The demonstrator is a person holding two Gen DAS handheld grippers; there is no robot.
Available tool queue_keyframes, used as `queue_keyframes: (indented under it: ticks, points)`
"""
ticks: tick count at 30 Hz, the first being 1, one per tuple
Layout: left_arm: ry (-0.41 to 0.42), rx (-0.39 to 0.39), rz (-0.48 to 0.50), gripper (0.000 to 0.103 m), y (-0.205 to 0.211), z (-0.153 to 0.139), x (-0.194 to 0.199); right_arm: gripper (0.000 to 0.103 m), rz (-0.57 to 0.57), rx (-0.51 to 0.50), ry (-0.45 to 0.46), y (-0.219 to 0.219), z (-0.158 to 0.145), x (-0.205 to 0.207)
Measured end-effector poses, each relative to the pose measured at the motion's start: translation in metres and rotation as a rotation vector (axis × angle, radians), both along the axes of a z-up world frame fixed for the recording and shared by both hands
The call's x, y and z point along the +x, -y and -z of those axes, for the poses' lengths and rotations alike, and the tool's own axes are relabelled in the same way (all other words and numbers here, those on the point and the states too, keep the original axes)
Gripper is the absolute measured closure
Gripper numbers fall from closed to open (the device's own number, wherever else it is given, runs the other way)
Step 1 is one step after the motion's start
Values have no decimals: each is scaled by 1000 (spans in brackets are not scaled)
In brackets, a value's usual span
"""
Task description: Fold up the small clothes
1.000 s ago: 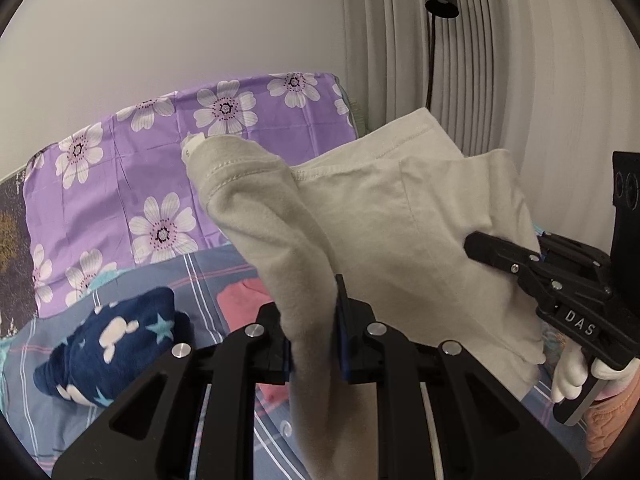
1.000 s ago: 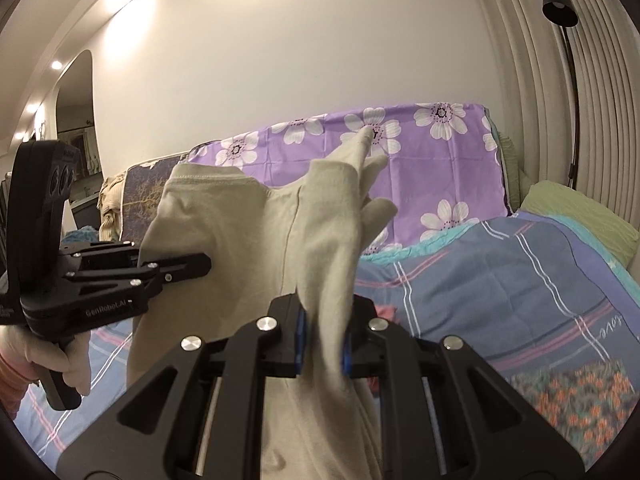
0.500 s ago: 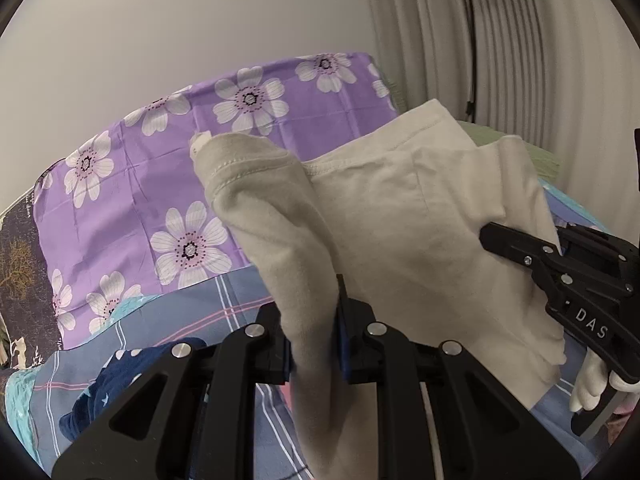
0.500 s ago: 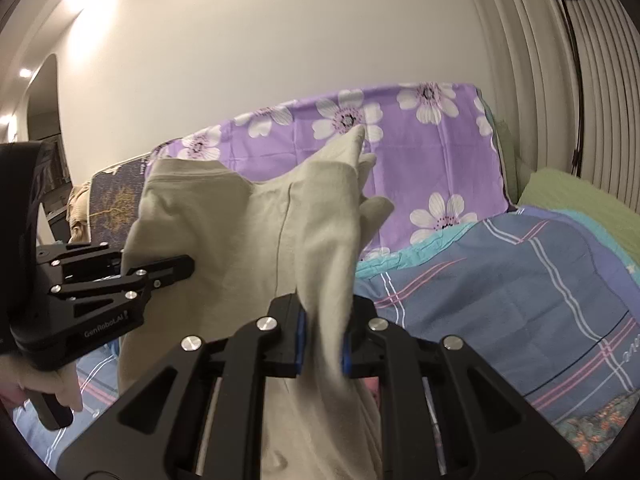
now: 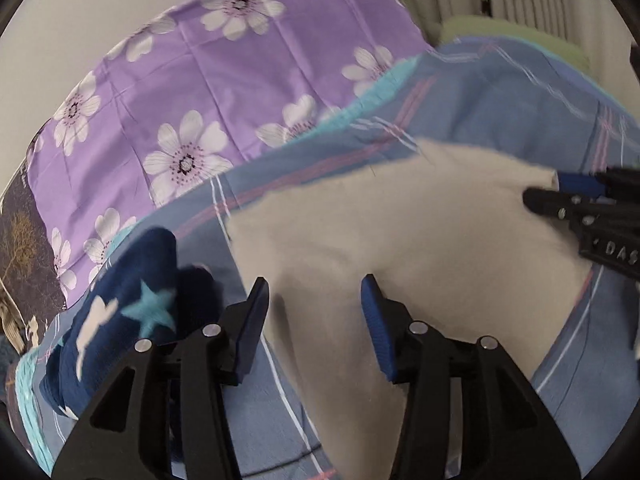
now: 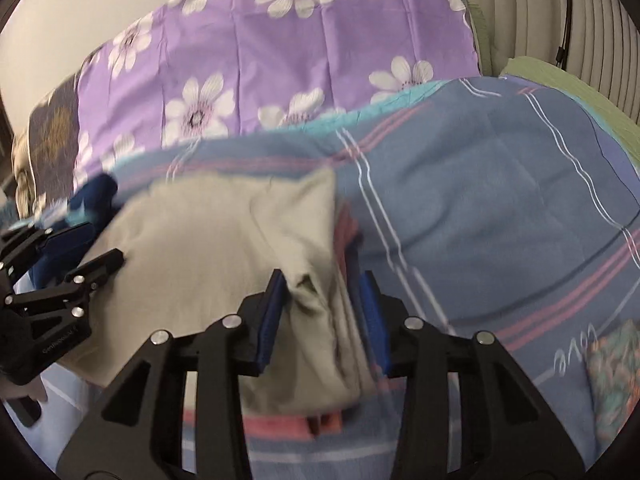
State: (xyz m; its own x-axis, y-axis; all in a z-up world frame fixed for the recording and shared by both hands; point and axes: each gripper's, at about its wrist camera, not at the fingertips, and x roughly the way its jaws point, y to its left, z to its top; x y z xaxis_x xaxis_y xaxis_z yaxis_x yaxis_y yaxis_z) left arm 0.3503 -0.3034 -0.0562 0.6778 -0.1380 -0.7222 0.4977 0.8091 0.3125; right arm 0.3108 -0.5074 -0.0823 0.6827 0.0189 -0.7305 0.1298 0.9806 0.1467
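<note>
The soft beige cloth garment [image 5: 400,248] is laid on the blue striped bedsheet [image 6: 500,184]. It sits loose between the opening jaws of the left gripper [image 5: 312,308] and right gripper [image 6: 324,300].

Blue striped bedspread [image 6: 500,184], beige garment [image 5: 400,240], navy star-print cloth [image 5: 132,300]

— How's the left gripper [image 5: 314,312]?
— Tilted down, jaws opening, pads off the cloth [image 5: 400,240] lying between them.
— The right gripper [image 6: 324,312]?
— Same: tilted down, jaws opening, cloth loose between the pads.
</note>
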Motion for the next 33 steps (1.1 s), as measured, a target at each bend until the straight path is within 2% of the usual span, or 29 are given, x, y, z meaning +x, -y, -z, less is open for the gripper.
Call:
queue_keyframes:
  ticks: [2,5,8,9,10,12,13,16,18,21,24,29,33]
  points:
    - [31,-19,-2,54,-6,2,-15,63,-7,-14,-8,-6,1,-16]
    - [-13,-64,-8,51,-13,2,-26,62,-6,-54,-20,-15,-4,-41]
    - [-50,-108,3,50,-23,-2,-49,58,-14,-46,6,-23,-15,-77]
    - [-54,-134,5,49,-27,-5,-59,52,-27,-31,27,-26,-20,-91]
    - [-55,-170,11,49,-33,-9,-74,41,-34,-24,53,-30,-26,-107]
    - [-55,-222,34,48,-40,-17,-102,27,-22,-53,110,-39,-38,-146]
    - [-45,-240,45,48,-46,-21,-123,23,-9,-85,144,-45,-44,-170]
    - [-4,-264,46,35,-56,-30,-170,16,4,-113,194,-56,-53,-218]
    - [22,-287,42,24,-64,-39,-201,13,36,-92,217,-59,-58,-252]
    - [60,-317,43,13,-72,-50,-241,11,89,-41,232,-59,-65,-289]
    - [107,-313,35,6,-77,-61,-272,11,121,-31,240,-63,-74,-321]
    - [137,-374,23,1,-91,-83,-314,7,98,-113,265,-90,-94,-362]
    - [181,-378,9,1,-99,-98,-341,2,104,-114,325,-102,-111,-390]
